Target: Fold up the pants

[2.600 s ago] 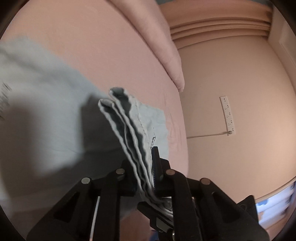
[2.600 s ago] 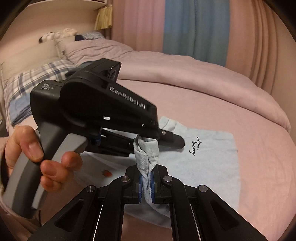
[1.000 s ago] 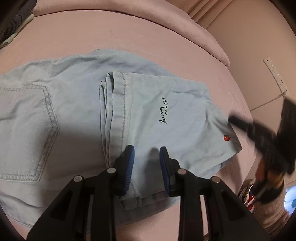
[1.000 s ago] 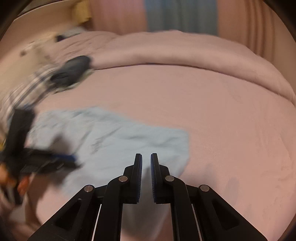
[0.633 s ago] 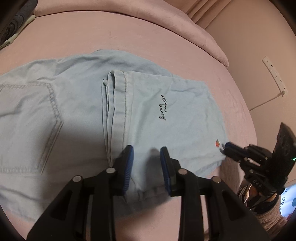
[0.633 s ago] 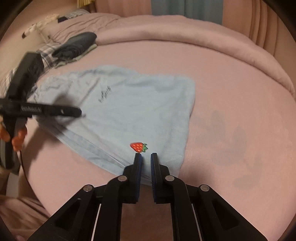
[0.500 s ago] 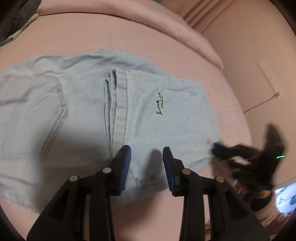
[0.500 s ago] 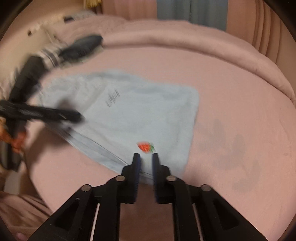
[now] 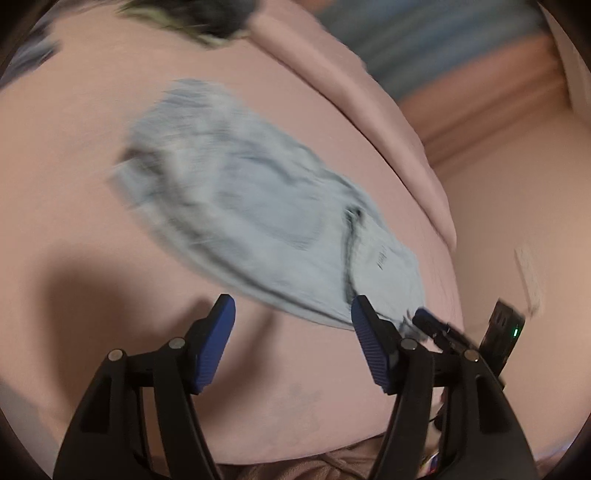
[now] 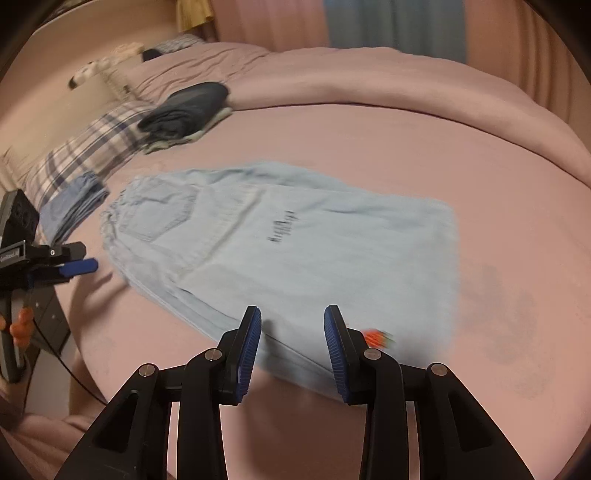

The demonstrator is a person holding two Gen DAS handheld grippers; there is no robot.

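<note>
while both grippers' jaws are opening w/ nothing gripped, left gripper & right gripper hover by folded pants on bed.

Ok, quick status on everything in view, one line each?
Pants: folded once, flat on the bed, not held.
Left gripper: opening, nothing between the jaws.
Right gripper: opening, over the pants' near edge.
Dark clothes: folded, stacked at the bed's far side.

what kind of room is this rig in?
Most likely a home bedroom. The light blue pants lie half-folded on a bed with a pink sheet, a plaid pillow sits at its head beside a stack of folded dark clothes, and curtains hang behind.
</note>
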